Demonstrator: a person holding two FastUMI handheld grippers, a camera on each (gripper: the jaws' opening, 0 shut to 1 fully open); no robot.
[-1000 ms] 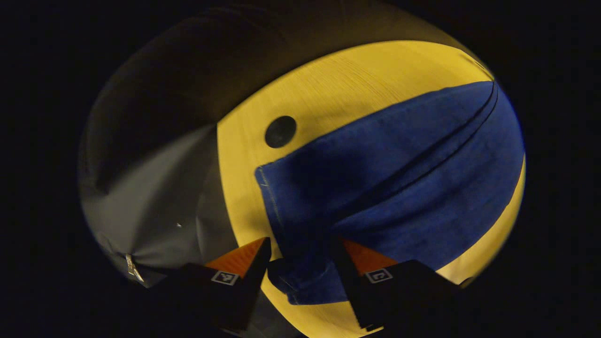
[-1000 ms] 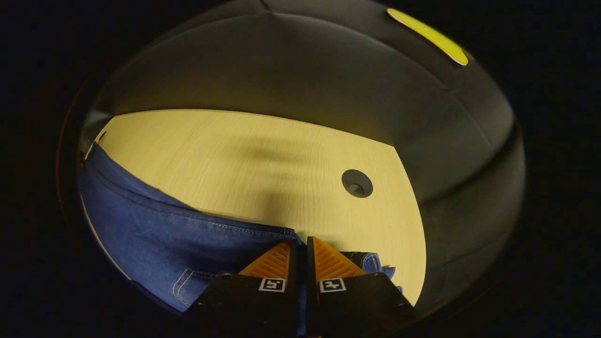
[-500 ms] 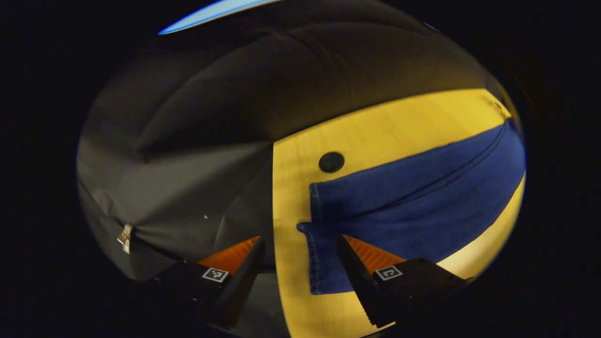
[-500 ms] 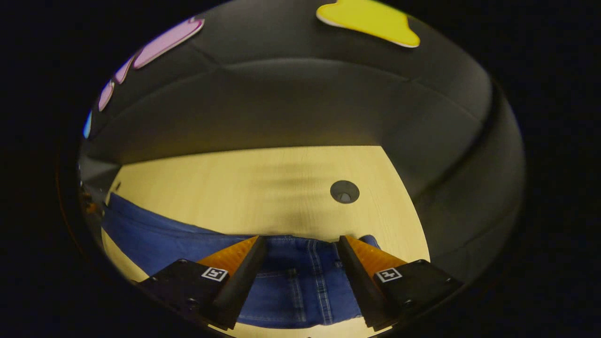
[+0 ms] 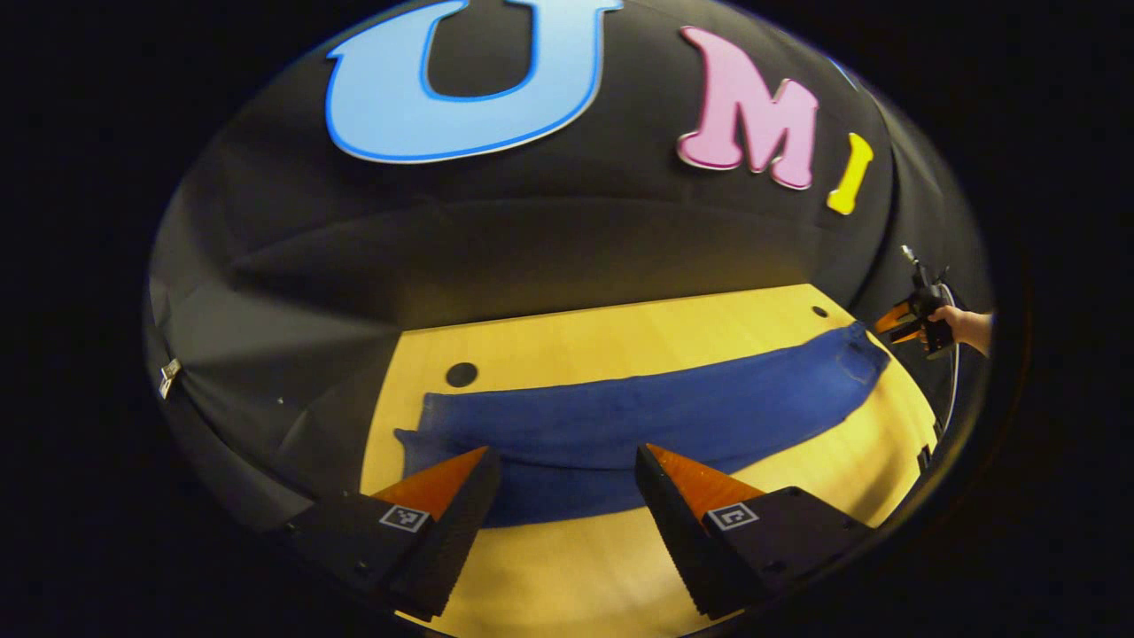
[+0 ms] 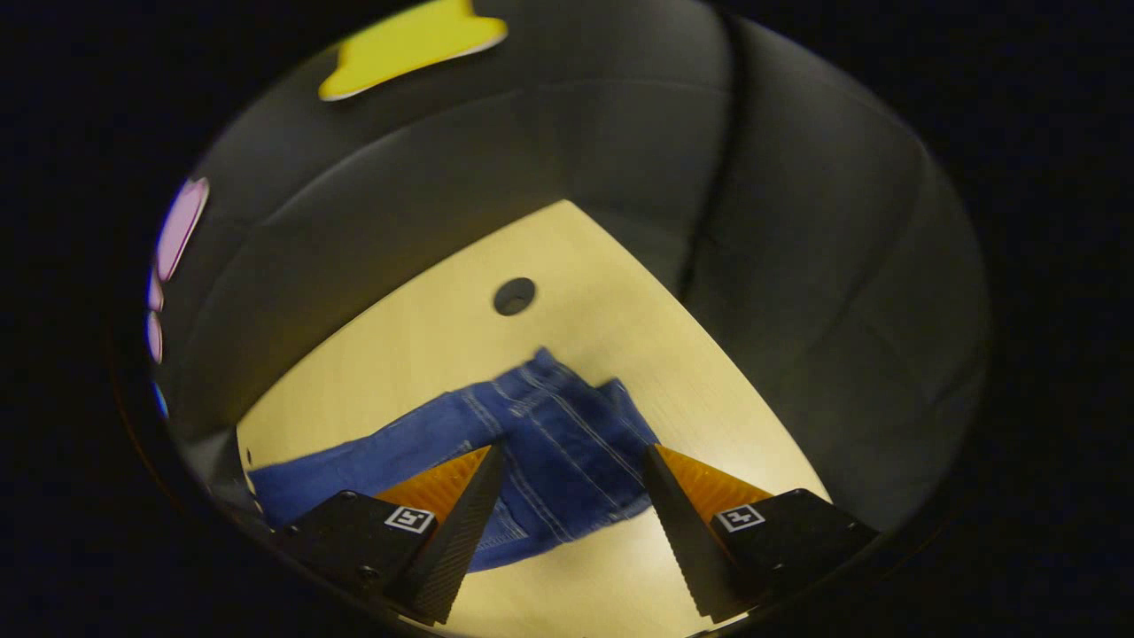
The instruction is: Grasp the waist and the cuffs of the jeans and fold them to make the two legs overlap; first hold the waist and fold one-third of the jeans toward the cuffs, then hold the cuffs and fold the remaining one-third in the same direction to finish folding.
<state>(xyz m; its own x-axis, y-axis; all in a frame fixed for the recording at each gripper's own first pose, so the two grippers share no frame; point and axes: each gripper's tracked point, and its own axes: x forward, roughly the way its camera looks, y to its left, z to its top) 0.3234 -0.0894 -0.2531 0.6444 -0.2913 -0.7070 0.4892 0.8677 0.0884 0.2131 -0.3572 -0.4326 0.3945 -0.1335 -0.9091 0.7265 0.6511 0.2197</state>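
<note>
The jeans [image 5: 647,416] lie flat on the tabletop [image 5: 620,337], already folded lengthwise so one leg overlaps the other. In the left gripper view their long axis runs side to side: the cuffs [image 5: 416,434] point left, near the round cable hole [image 5: 461,374], and the waist [image 5: 859,350] points right.

The left tongs [image 5: 567,465] are released, jaws spread wide, hovering above the cuff end without contact. The right tongs [image 6: 571,461] are likewise released, jaws apart over the waist [image 6: 567,416]. In the left gripper view the right tongs [image 5: 895,323] also appear at the far right, held by a hand [image 5: 961,326] just beyond the waist.

One second ago the right tongs were clenched on the waist fabric and the left tongs straddled the cuffs at close range. Both have since let go and drawn back, so the full garment length is now in view.

In the right gripper view the legs are cut off at the lower left edge. Seam detail at the cuffs is too dark to resolve.
</note>
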